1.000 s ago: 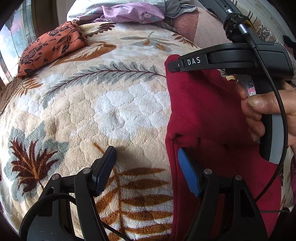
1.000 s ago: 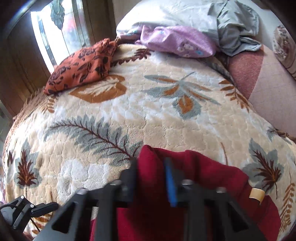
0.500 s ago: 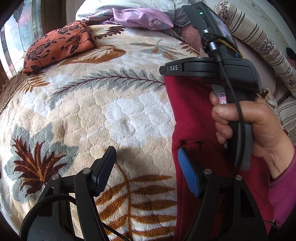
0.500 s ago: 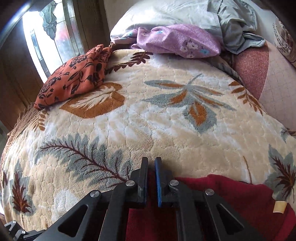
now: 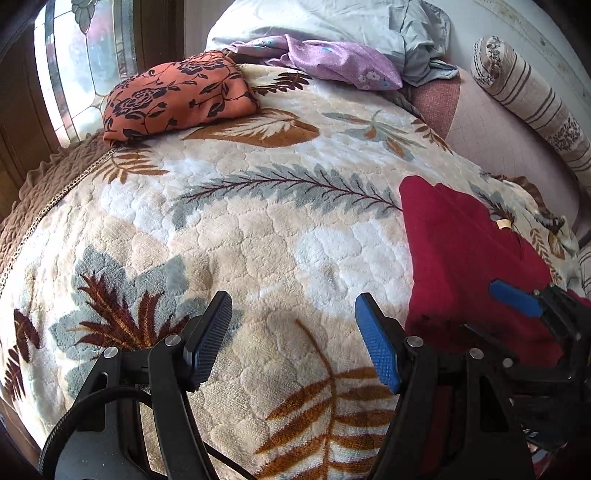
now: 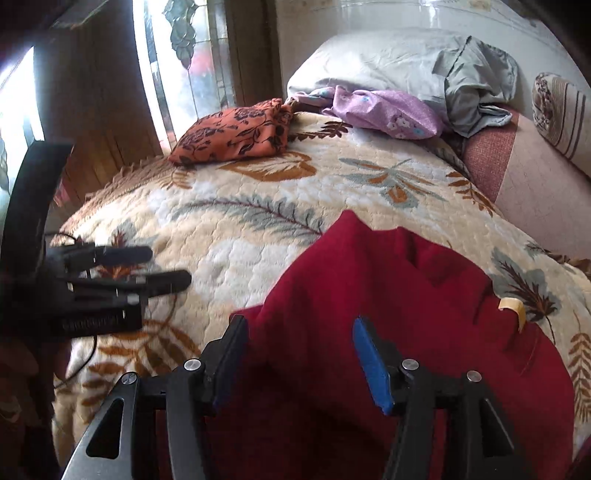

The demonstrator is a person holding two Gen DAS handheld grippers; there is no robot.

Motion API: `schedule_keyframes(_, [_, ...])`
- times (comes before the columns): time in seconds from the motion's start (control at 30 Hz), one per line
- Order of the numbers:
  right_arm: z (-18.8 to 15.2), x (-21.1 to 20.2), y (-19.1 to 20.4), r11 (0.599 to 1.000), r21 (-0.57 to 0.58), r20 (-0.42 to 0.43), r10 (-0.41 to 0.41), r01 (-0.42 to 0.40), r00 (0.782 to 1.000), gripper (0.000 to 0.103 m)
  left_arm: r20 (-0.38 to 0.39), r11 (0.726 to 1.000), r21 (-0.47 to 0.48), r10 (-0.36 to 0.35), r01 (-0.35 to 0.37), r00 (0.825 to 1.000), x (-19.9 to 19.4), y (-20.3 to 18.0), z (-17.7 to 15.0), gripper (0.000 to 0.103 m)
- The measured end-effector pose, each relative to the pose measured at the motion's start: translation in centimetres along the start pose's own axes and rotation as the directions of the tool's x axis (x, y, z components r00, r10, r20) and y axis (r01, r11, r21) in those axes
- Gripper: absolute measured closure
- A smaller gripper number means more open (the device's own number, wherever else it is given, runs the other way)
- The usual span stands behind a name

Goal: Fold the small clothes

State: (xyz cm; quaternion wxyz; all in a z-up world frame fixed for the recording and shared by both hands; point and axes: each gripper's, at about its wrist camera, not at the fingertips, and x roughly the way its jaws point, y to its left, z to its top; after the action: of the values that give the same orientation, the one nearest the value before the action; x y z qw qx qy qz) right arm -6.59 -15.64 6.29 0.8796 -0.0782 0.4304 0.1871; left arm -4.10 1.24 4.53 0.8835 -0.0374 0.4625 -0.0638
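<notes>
Both grippers hover over a bed. On the right gripper [image 6: 299,354], the jaws are opening above a dark red garment [image 6: 388,314]; the cloth fills the gap between the black finger and the blue-padded one, yet neither pad presses on it, so the garment is released. It lies partly folded on the leaf-patterned blanket [image 6: 240,236], its upper edge rising to a peak ahead of the fingertips, with a small cream tag [image 6: 511,306] near its right edge.

In the left wrist view, the left gripper [image 5: 291,336] stands wide open and holds nothing, with only blanket [image 5: 258,236] between its pads. The red garment [image 5: 465,266] lies just beside its blue-padded right finger, off to the right, with its left edge running up the blanket. The right gripper [image 5: 524,306] shows at the far right of that view, over the lower part of the cloth, one blue pad visible.

From the right wrist camera, the left gripper [image 6: 170,266] appears at the left edge, blurred, over bare blanket and apart from the garment.

At the head of the bed lie an orange flowered cushion [image 5: 173,96], a purple flowered cloth [image 5: 343,62], a pale grey pillow [image 5: 332,22] and a striped bolster [image 5: 532,96]. A stained-glass window [image 5: 81,66] stands to the left.
</notes>
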Motion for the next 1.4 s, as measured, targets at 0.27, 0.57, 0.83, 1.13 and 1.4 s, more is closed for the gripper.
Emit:
schedule_keyframes(0.27, [0.2,4.0,0.1,0.982,0.013,-0.018,-0.187,0.187,0.982,0.081,0.008,1.000,-0.026,-0.011,0.011,1.000,-0.3,0.3,0.2,0.033])
schedule_keyframes(0.57, [0.1,3.0,0.9,0.992,0.110,-0.047,-0.063,0.068,0.997,0.079,0.029,0.996,-0.032,-0.078,0.079,0.997,-0.8,-0.7,0.7,0.033])
schedule_keyframes(0.83, [-1.3,-2.8,-4.8,0.960,0.269,0.014,-0.080,0.073,0.997,0.052,0.048,0.986,0.044,-0.162,0.160,0.986,-0.8,-4.2,0.6,0.033])
schedule_keyframes(1.13, [6.1,3.9,-7.1,0.975,0.218,0.000,-0.028,0.028,1.000,0.052,-0.065,0.992,0.105,-0.060,0.067,0.996,2.8,-5.3,-0.3,0.033])
schedule_keyframes(1.4, [6.7,8.5,-5.2,0.992,-0.038,-0.077,-0.125,0.122,0.989,0.099,-0.069,0.992,0.108,-0.054,0.062,0.996,3.0,-5.4,-0.3,0.033])
